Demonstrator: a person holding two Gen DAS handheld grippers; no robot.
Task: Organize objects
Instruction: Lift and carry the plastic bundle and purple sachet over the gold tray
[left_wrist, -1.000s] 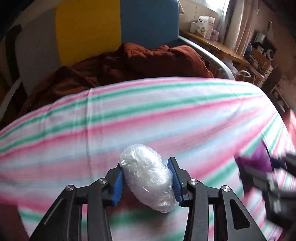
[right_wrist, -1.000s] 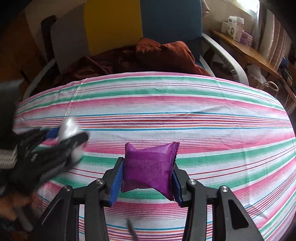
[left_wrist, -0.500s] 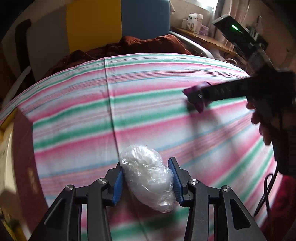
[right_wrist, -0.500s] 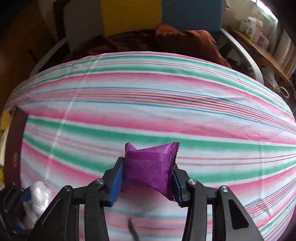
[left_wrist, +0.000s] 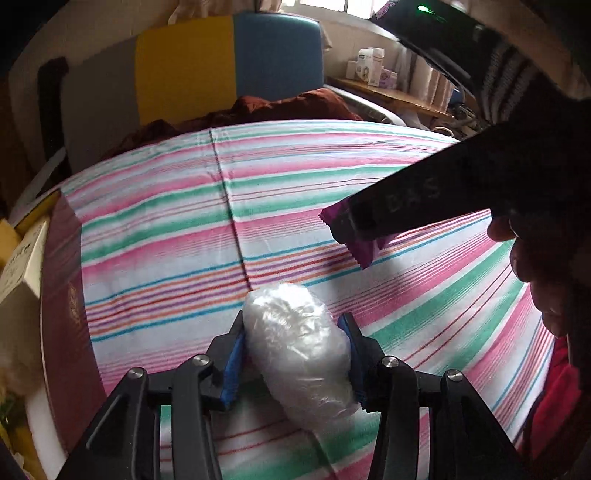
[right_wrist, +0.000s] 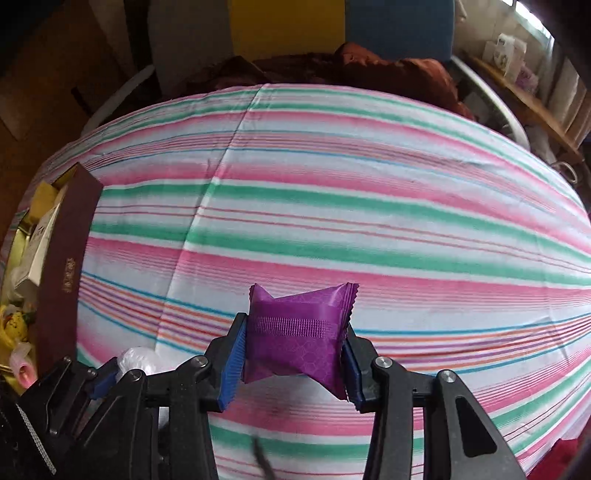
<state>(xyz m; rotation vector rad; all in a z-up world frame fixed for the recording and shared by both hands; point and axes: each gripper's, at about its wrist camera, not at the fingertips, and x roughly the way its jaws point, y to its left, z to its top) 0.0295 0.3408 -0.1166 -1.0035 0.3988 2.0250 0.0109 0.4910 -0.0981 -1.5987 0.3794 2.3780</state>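
striped cloth (left_wrist: 155, 236) in pink, green, white and blue covers the one broad surface under both tools, with a single crease running down it. two hand-held grippers are in view. the left hand-held gripper (left_wrist: 295, 354) has one clear plastic-wrapped bundle (left_wrist: 299, 347) between its blue pads; its jaws are opening, yet the bundle sits between them above the cloth and both pads touch its sides. the right hand-held gripper (right_wrist: 293, 350) is clamped tight on one purple sachet (right_wrist: 299, 339), pinched at both side edges so the packet bows, its two serrated ends showing. from the left wrist view that same sachet hangs off to the upper right, above the stripes, with one hand (left_wrist: 543, 280) behind it. one dark maroon box (right_wrist: 62, 273) stands at the left edge of the cloth, holding at least one white carton (right_wrist: 38, 243), some yellow items and a small pink roll; their exact count cannot be told. one rust-brown blanket (right_wrist: 388, 70) is heaped beyond the far edge, before one headboard (left_wrist: 184, 66) panelled grey, yellow and blue.
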